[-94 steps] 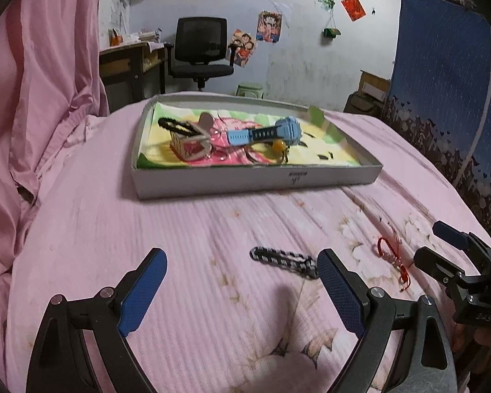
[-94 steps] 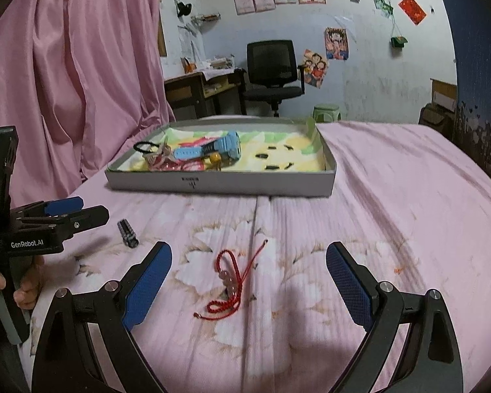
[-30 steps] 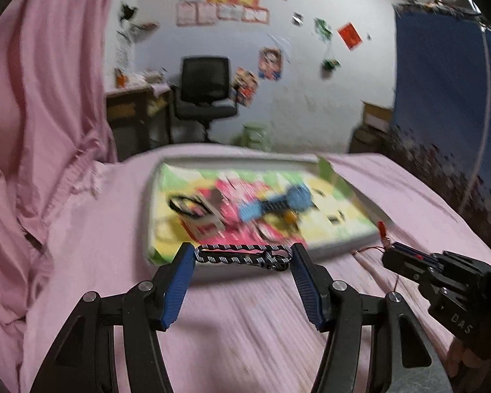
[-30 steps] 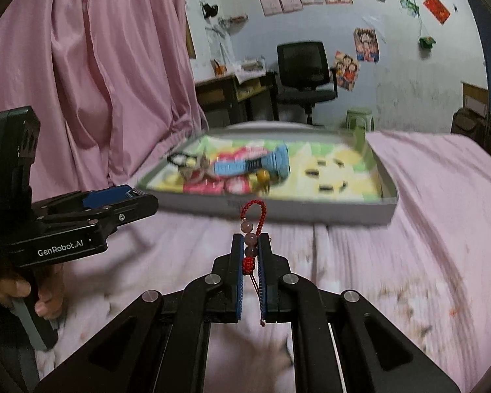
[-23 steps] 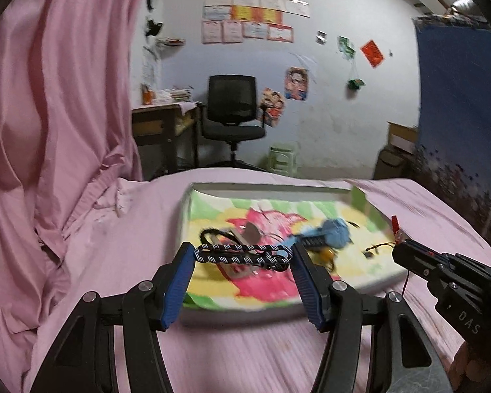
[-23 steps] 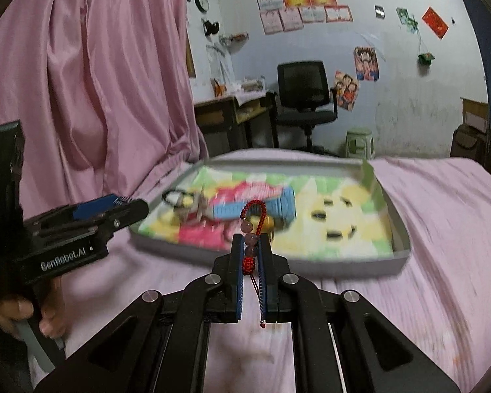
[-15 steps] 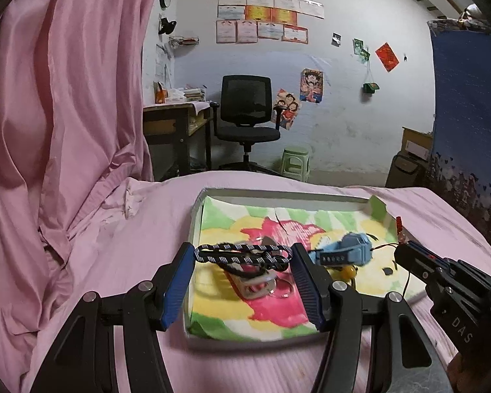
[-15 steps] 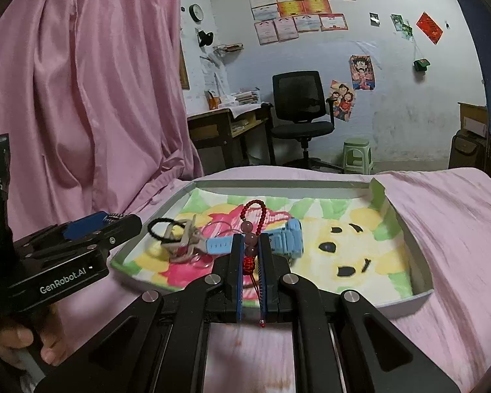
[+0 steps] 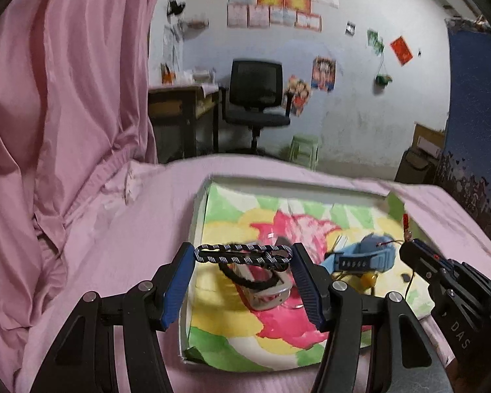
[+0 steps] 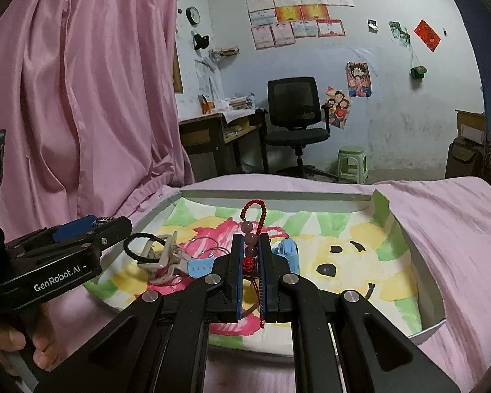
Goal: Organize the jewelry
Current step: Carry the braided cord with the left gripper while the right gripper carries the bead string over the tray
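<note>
nearest in the left wrist view, the left gripper is clenched across the ends of a black-and-white braided bracelet, stretched taut between its blue pads; nearest in the right wrist view, the right gripper is clamped tight on a red beaded bracelet, its loop standing up above the fingertips. three seconds ago both pieces lay loose on the pink bedsheet with both grippers wide open; since then they have been picked up and carried forward, and they now hang over the shallow tray rather than short of it. by my reading the carry is nearly done and what remains is lowering and letting go. beyond the fingers, already in the tray, lie a blue watch, a black hair tie and a pale clip. the red bracelet's lower cord is hidden between the pads, thin rings beside the clip are hard to make out, and the left view is motion-blurred. furthest back stands an office chair.
</note>
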The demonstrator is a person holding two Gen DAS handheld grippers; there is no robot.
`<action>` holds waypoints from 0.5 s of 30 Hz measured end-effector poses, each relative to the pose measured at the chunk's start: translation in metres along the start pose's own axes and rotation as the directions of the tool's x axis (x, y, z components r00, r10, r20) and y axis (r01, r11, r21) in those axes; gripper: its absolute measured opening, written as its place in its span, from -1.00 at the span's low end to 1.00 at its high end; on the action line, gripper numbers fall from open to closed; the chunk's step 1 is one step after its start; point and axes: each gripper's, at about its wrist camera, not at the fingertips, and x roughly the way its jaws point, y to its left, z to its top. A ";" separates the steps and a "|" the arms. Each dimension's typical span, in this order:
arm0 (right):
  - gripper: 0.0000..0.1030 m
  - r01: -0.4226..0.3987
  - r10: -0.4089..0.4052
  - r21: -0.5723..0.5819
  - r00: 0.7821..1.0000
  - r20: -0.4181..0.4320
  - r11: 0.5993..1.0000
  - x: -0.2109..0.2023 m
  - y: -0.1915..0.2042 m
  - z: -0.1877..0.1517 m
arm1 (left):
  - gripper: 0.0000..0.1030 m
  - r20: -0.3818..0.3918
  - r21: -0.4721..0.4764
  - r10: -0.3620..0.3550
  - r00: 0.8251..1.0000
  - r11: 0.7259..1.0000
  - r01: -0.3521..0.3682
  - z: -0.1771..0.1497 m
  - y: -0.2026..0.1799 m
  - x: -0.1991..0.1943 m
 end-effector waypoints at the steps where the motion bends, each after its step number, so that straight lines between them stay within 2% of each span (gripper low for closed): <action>1: -0.86 0.000 0.000 0.000 1.000 -0.009 1.000 0.003 0.000 0.000 | 0.12 -0.028 -0.005 0.000 1.000 1.000 0.000 0.000 0.001 0.006; 7: -0.86 -0.003 0.004 0.010 0.998 -0.067 1.000 0.016 -0.003 -0.004 | 0.12 -0.107 -0.048 -0.007 0.994 0.999 0.001 -0.004 0.009 0.019; 11: -0.85 -0.001 0.002 0.017 0.997 -0.083 1.000 0.018 -0.006 -0.005 | 0.13 -0.120 -0.058 -0.021 0.993 0.998 0.014 -0.005 0.011 0.020; 15: -0.83 0.003 0.000 0.031 0.995 -0.096 1.000 0.020 -0.008 -0.006 | 0.27 -0.121 -0.053 -0.036 0.992 0.998 0.030 -0.005 0.009 0.019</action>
